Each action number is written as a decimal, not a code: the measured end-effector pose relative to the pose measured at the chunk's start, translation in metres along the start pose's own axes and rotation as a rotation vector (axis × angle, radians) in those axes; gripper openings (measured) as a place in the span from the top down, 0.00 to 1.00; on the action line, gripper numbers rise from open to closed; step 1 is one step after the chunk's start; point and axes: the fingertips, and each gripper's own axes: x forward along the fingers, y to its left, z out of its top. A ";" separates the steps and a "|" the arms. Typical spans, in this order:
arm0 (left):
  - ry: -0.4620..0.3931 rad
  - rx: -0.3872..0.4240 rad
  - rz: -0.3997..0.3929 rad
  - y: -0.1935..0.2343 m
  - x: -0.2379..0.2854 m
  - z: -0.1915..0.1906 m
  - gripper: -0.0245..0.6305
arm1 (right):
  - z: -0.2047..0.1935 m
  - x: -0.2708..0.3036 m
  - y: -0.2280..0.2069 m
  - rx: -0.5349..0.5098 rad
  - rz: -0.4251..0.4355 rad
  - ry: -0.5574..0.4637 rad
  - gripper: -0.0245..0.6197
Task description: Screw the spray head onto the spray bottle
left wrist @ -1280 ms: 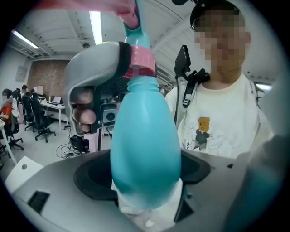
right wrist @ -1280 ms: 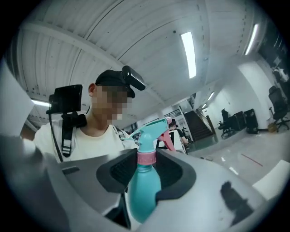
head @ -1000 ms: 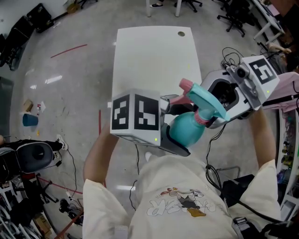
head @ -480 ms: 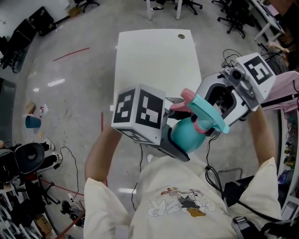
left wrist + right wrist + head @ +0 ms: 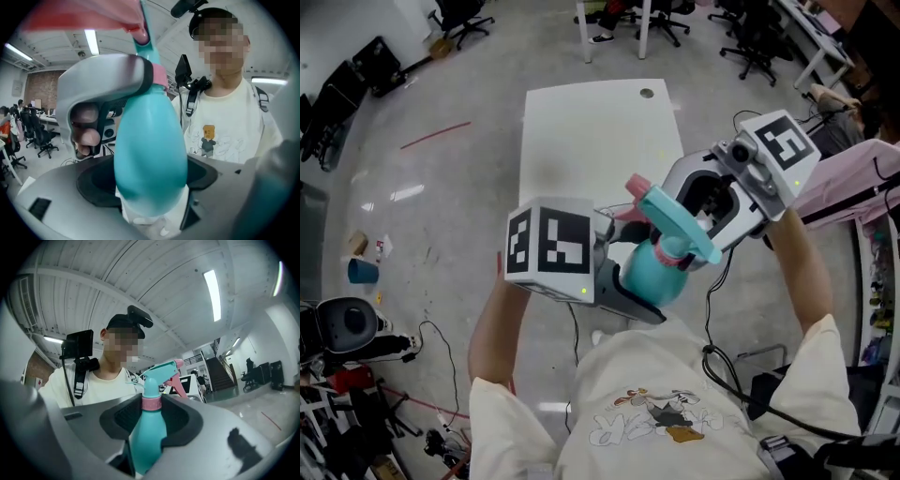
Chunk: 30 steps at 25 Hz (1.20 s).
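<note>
I hold a teal spray bottle (image 5: 642,277) in the air over the near end of the white table (image 5: 591,131). My left gripper (image 5: 628,283), under its marker cube (image 5: 548,246), is shut on the bottle's wide lower body (image 5: 150,159). The teal spray head (image 5: 675,220) with its pink trigger sits on the neck. My right gripper (image 5: 692,246) comes in from the right and is shut at the pink collar (image 5: 151,403) of the spray head (image 5: 161,371). In the left gripper view the right gripper's grey shell (image 5: 101,79) wraps the neck. The bottle tilts up and to the right.
Office chairs (image 5: 750,37) stand beyond the table's far end. A cable (image 5: 717,319) hangs from the right gripper. On the floor at the left lie a teal cup (image 5: 361,270) and black equipment (image 5: 347,328). A pink-covered surface (image 5: 862,178) lies at the right.
Both grippers and the bottle have drifted a little left and up in the head view. The left marker cube has turned slightly. Both grips look unchanged.
</note>
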 end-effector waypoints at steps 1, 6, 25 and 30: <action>0.004 0.006 0.012 0.000 -0.002 0.000 0.34 | 0.000 0.002 -0.001 -0.006 0.005 0.009 0.76; 0.030 0.048 0.002 0.002 0.011 0.014 0.34 | 0.008 -0.001 0.012 -0.014 0.011 0.033 0.76; 0.023 -0.109 0.350 0.040 -0.001 0.015 0.34 | 0.015 -0.017 -0.004 -0.026 -0.223 0.031 0.76; 0.043 -0.193 0.568 0.076 -0.017 0.019 0.34 | 0.022 -0.044 -0.023 -0.049 -0.383 0.037 0.76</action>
